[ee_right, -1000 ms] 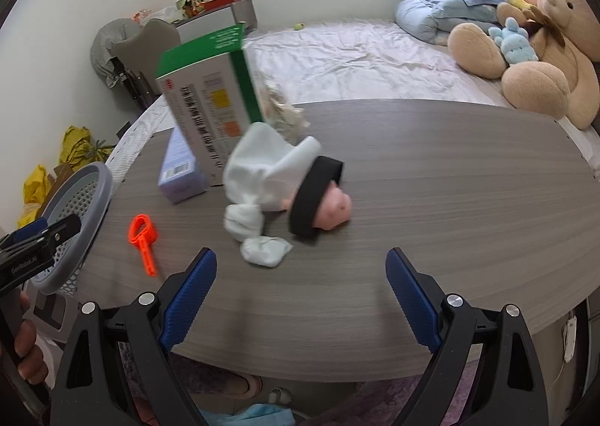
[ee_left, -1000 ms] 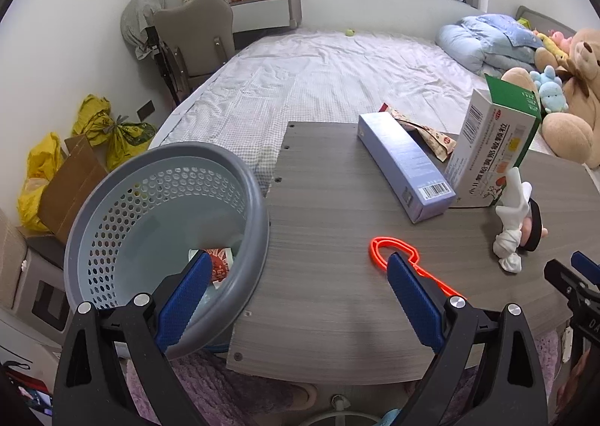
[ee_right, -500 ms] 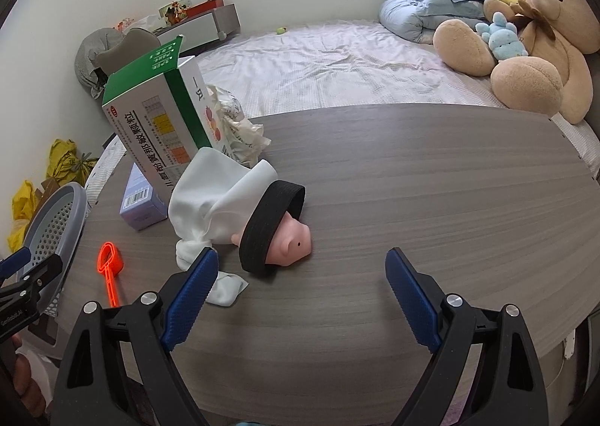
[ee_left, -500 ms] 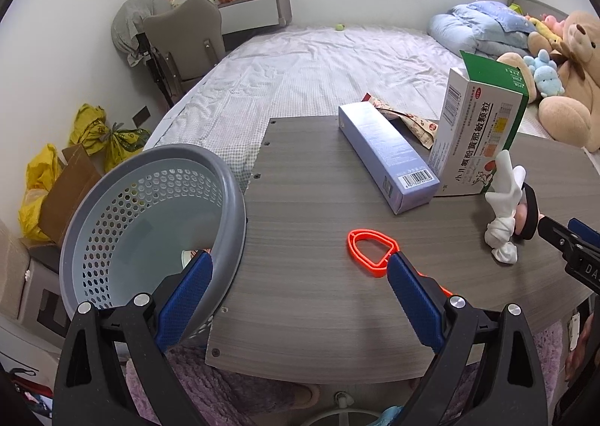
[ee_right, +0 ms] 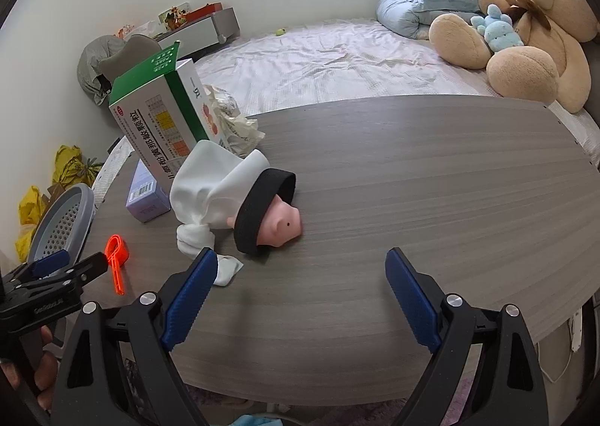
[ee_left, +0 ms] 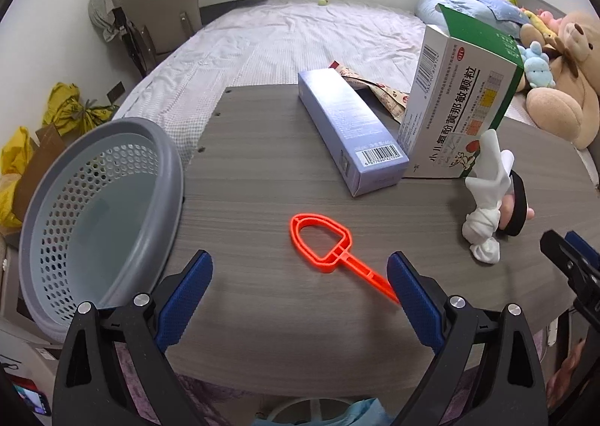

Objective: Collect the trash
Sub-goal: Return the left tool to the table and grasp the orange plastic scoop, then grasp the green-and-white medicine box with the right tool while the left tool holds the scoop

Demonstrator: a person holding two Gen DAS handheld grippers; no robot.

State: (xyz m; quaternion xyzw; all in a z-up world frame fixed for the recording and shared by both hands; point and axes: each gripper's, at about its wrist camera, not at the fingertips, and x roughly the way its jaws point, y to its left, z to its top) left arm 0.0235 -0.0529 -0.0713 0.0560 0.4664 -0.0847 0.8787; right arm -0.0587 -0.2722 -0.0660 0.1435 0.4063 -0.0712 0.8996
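Observation:
A grey perforated basket (ee_left: 93,208) stands at the table's left edge. On the grey wood table (ee_left: 262,171) lie an orange plastic tool (ee_left: 326,246), a lilac carton (ee_left: 348,133), a green-and-white medicine box (ee_left: 457,111), a crumpled wrapper (ee_left: 378,92) and a white cloth pig doll (ee_right: 240,197). My left gripper (ee_left: 300,291) is open and empty over the table, its right finger beside the orange tool's handle. My right gripper (ee_right: 300,294) is open and empty just in front of the doll.
A bed (ee_right: 337,58) with a large teddy bear (ee_right: 525,32) and blue duvet lies behind the table. Yellow bags (ee_left: 71,111) and cardboard sit on the floor at the left. A chair (ee_left: 157,17) stands at the back left.
My left gripper has moved right and forward from the basket to over the table by the orange tool. My right gripper has shifted, and the doll now sits left of centre.

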